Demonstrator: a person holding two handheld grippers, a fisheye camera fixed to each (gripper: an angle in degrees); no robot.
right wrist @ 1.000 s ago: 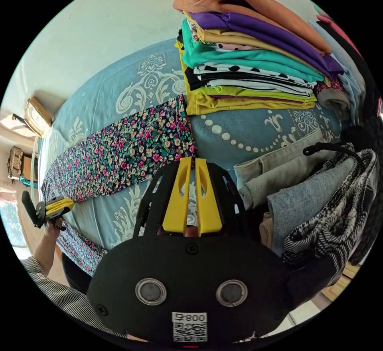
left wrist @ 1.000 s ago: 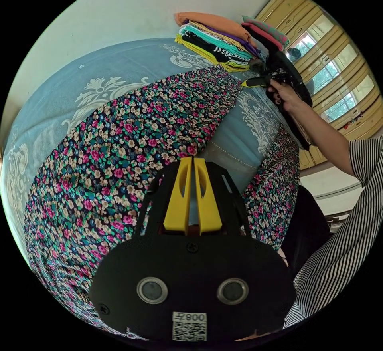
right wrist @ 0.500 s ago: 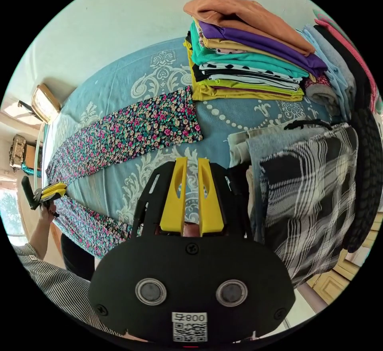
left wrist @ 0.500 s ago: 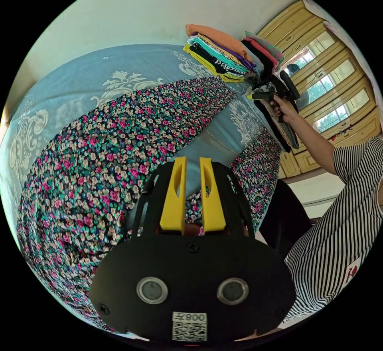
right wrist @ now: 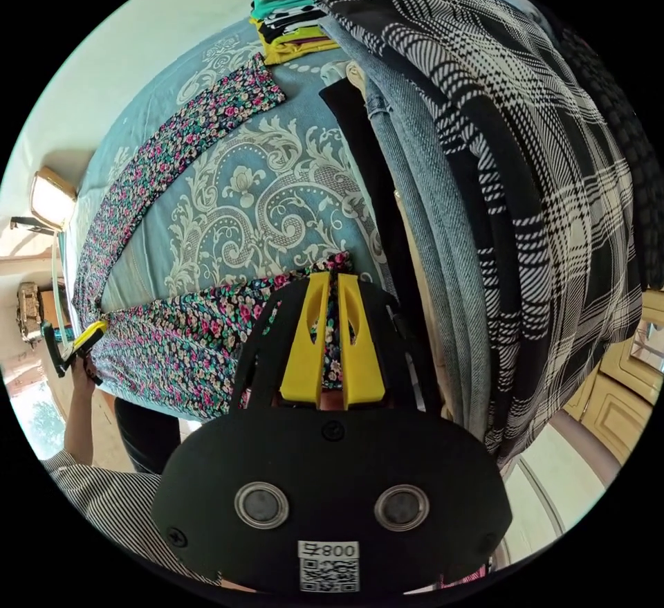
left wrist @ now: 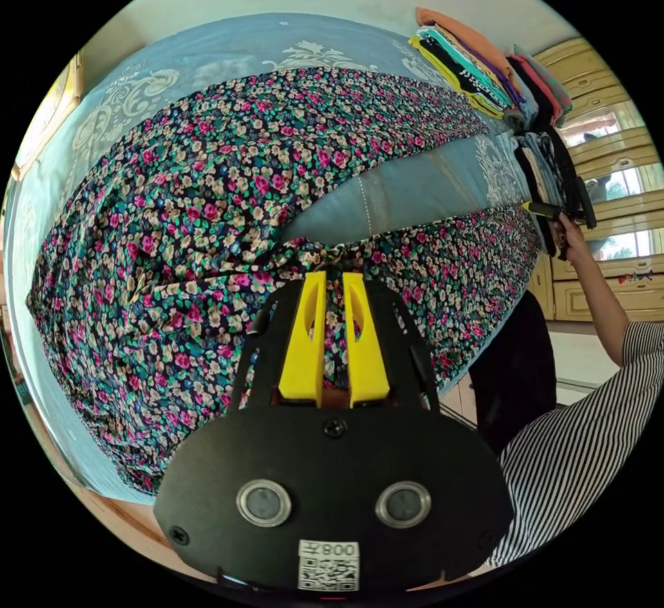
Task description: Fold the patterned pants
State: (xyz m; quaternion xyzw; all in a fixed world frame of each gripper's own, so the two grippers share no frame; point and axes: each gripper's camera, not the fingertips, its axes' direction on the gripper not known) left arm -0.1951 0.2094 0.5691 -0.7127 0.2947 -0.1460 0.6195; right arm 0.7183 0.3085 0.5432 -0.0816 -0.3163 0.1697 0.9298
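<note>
The dark floral-patterned pants (left wrist: 207, 172) lie spread across the blue bed cover with pale scrollwork (right wrist: 256, 186), one leg stretched toward the stack of folded colourful clothes (left wrist: 470, 65) and the other running along the near edge of the bed. The left tool (left wrist: 335, 283), with its yellow jaws nearly together, sits at the bunched crotch of the pants with fabric showing in the narrow gap, though I cannot tell if it is truly pinched. The right tool (right wrist: 329, 283) is at the hem of the near leg beside a draped black-and-white plaid cloth (right wrist: 526, 151), its jaws also close with patterned fabric between them.
</note>
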